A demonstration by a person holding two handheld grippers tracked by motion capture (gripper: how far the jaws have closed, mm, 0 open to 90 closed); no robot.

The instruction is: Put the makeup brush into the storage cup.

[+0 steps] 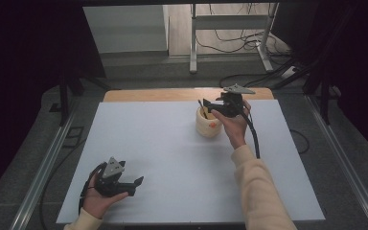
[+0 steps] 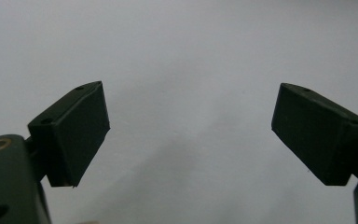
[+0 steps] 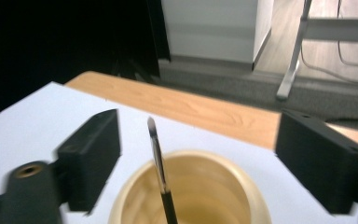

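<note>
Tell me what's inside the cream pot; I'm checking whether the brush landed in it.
A thin brush stands inside the cream pot, bristle tip up, leaning on the rim. The right gripper hangs open above. The pot's bottom and the brush's lower end are hidden.

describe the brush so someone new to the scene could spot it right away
Start at the white table and go to its far right part, where a cream cup stands just under the right tool. The brush stands inside that cup, tip up. It is thin and dark-handled, the only slender thing there.
</note>
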